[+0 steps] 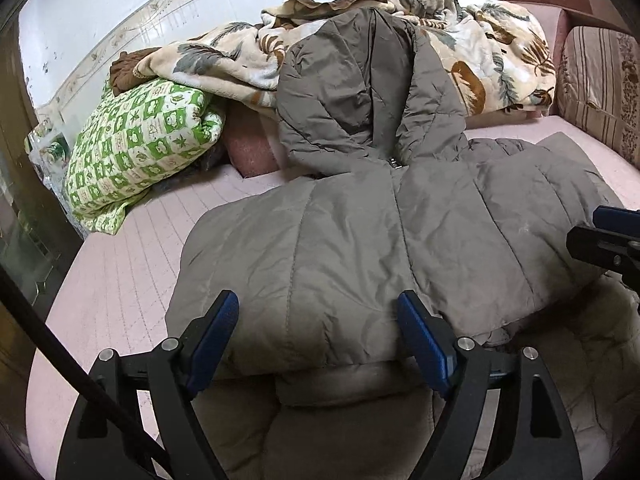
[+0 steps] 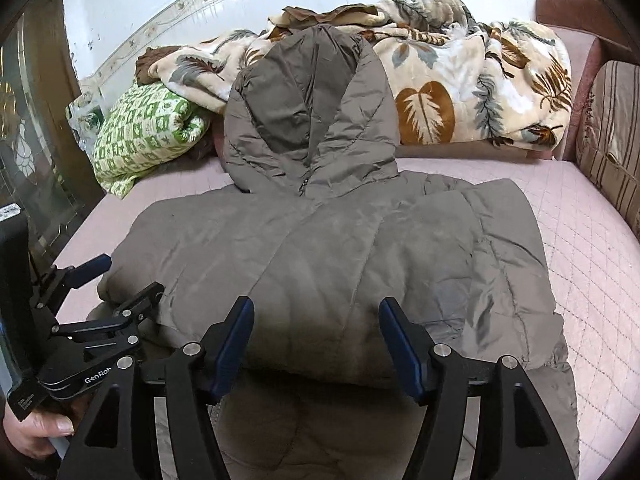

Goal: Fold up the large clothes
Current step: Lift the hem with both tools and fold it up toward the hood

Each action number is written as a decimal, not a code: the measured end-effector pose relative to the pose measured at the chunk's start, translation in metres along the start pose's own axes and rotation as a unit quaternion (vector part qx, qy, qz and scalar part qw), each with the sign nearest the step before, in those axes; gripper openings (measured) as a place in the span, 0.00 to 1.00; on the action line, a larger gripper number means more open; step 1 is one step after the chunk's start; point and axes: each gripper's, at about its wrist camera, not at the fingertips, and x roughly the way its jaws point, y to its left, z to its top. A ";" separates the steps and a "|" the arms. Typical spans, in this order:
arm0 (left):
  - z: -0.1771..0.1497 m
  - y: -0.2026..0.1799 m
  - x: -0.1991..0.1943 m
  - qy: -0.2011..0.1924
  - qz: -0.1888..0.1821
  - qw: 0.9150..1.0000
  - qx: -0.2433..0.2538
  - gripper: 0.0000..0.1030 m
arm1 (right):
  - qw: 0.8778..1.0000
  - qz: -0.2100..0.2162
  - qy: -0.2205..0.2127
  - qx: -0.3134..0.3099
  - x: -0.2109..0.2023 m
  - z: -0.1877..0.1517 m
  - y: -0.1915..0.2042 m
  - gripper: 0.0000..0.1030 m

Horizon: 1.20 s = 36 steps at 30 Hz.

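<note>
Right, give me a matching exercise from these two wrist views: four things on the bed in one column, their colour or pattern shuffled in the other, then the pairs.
Things
1. padded jacket
2. pillow
3. blanket
4. gripper pads

Colour or pattern
A. cream with brown and grey leaves
B. blue
C. plain grey-brown
D. green and white checks

Pairs: 1-C, 2-D, 3-A, 4-B
</note>
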 end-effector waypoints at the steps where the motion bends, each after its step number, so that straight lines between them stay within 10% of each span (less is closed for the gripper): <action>1: 0.000 0.000 0.001 0.002 -0.001 1.000 -0.001 0.78 | 1.000 0.000 0.004 0.001 0.002 0.000 -0.001 0.67; 20: -0.004 0.001 0.011 0.016 -0.005 1.000 -0.004 0.79 | 0.999 -0.013 0.049 0.003 0.026 -0.010 -0.006 0.72; 31: 0.006 0.031 0.008 0.005 0.014 0.999 -0.039 0.79 | 0.999 -0.028 -0.020 0.029 -0.006 0.007 -0.025 0.73; 36: -0.001 0.060 0.032 0.056 -0.029 0.992 -0.106 0.82 | 0.995 -0.033 0.048 0.081 0.021 -0.001 -0.053 0.73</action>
